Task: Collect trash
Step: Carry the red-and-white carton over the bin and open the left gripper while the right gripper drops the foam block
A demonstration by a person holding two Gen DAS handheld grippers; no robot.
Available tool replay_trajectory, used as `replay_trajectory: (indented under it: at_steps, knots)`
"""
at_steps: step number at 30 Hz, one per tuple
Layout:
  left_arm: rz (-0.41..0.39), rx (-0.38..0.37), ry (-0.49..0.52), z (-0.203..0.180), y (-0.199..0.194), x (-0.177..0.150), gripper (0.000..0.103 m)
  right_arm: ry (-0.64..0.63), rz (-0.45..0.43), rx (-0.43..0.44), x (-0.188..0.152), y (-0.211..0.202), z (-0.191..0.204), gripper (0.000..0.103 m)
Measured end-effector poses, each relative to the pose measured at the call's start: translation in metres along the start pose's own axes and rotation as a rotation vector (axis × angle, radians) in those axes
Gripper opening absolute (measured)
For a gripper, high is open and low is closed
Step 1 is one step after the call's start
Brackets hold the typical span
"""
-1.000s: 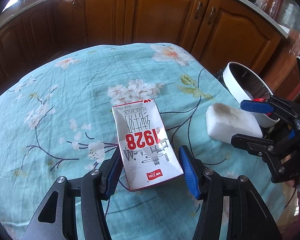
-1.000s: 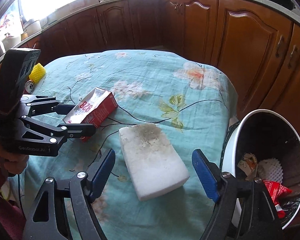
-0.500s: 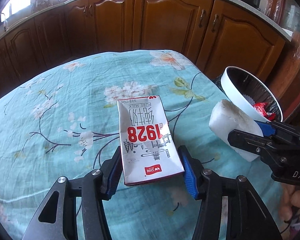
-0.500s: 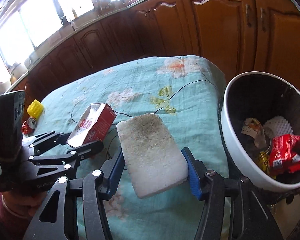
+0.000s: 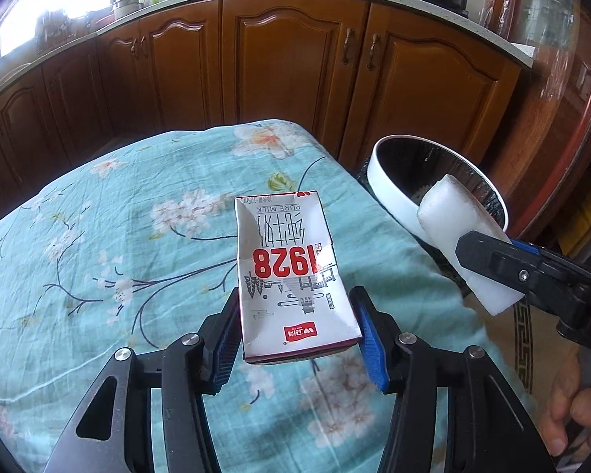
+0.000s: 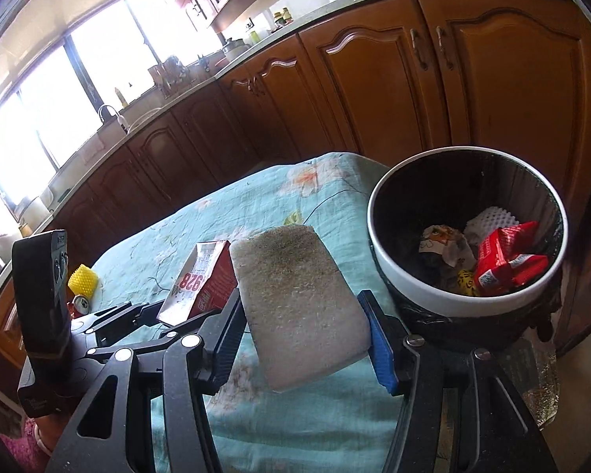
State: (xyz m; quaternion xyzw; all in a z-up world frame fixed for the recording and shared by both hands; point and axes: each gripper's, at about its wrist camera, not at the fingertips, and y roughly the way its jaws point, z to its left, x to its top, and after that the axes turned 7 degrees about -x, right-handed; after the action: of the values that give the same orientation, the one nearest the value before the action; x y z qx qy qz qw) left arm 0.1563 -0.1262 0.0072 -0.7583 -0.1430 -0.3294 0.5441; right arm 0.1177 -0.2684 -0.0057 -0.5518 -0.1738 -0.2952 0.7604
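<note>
My left gripper (image 5: 297, 339) clamps the milk carton (image 5: 291, 276) above the table (image 5: 98, 236); my right gripper (image 6: 301, 335) clamps the foam block (image 6: 295, 299) beside the bin (image 6: 413, 287).

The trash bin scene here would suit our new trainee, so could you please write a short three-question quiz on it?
1. True or false: the milk carton lies flat on the tablecloth.
2. Which item does the right gripper hold? A) yellow sponge B) white foam block C) red wrapper
3. Fill in: the trash bin stands off the table's edge and already holds a red ____.

Key
1. False: the left gripper holds it clamped between its jaws, lifted off the cloth.
2. B: the white foam block is clamped in its jaws, beside the bin.
3. wrapper: the red wrapper lies inside with other scraps.
</note>
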Motion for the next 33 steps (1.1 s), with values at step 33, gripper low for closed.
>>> replay_trajectory:
  at_steps: [33]
  knots:
    - [0.053, -0.15, 0.155, -0.085, 0.064, 0.076, 0.051, 0.137, -0.068, -0.162, 0.049, -0.015, -0.117, 0.058]
